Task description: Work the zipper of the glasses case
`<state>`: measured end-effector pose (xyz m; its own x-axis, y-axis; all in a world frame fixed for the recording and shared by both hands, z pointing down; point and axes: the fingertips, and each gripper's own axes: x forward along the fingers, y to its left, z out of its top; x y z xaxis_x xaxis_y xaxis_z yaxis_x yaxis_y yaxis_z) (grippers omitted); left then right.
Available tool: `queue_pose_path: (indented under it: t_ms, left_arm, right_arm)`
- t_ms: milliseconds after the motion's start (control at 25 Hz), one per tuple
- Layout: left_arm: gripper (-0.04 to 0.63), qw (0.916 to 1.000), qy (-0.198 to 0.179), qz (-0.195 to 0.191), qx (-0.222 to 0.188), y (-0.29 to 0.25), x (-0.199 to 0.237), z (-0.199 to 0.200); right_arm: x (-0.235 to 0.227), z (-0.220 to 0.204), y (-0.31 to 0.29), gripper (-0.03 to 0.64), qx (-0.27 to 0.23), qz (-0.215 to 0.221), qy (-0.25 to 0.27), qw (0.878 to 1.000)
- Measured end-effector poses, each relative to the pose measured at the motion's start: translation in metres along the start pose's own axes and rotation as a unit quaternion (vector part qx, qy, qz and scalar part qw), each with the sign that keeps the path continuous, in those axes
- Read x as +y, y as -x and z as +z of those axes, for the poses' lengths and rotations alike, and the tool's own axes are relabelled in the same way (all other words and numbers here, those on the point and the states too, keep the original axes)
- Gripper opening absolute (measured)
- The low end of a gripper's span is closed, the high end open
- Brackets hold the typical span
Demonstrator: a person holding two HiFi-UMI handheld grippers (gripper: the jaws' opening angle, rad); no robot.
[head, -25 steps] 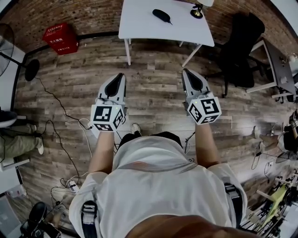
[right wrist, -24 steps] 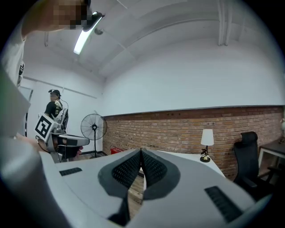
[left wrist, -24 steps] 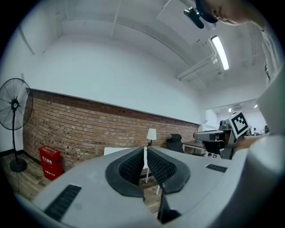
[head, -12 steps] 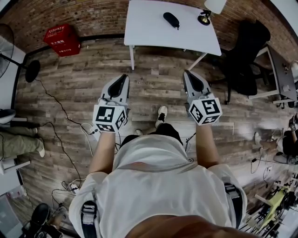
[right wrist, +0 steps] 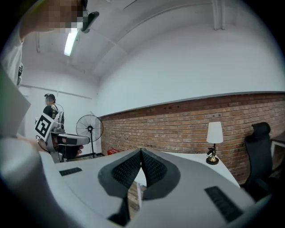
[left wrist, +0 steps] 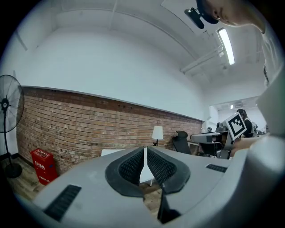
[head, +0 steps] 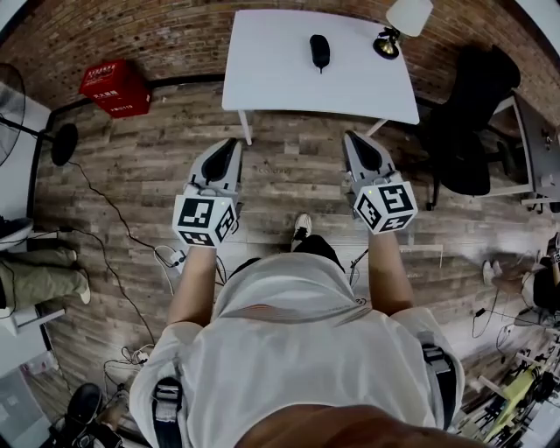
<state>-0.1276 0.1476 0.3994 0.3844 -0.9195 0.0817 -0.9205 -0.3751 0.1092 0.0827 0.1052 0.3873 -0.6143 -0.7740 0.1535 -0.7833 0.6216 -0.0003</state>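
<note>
While the glasses case (head: 319,51) lies on the white table (head: 262,79), well apart from both grippers, the left gripper (head: 228,144) hovers over the wooden floor (head: 289,179), its fingers (left wrist: 132,167) together on nothing; the right gripper (head: 351,137) hovers likewise, fingers (right wrist: 153,169) together, empty.

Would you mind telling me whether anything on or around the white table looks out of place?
Nothing stands out. The glasses case lies flat on the white table, apart from the upright lamp at its corner; nothing looks spilled.
</note>
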Motion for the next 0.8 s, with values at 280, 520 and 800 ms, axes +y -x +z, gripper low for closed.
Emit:
queue_pose_path:
  t_ms: [280, 520, 800]
  left_arm:
    - [0.031, 0.9999, -0.01, -0.005, 0.009, -0.095, -0.019, 0.013]
    - [0.031, 0.9998, -0.013, -0.002, 0.015, -0.163, -0.03, 0.014]
    - [0.031, 0.9996, -0.008, -0.012, 0.023, -0.222, -0.025, 0.011]
  right_arm:
    - [-0.097, 0.002, -0.029, 0.051, 0.004, -0.007, -0.019, 1.0]
    - [-0.166, -0.002, -0.05, 0.051, 0.009, -0.007, -0.028, 1.0]
    - [-0.212, -0.008, -0.083, 0.051, 0.017, -0.013, -0.047, 0.999]
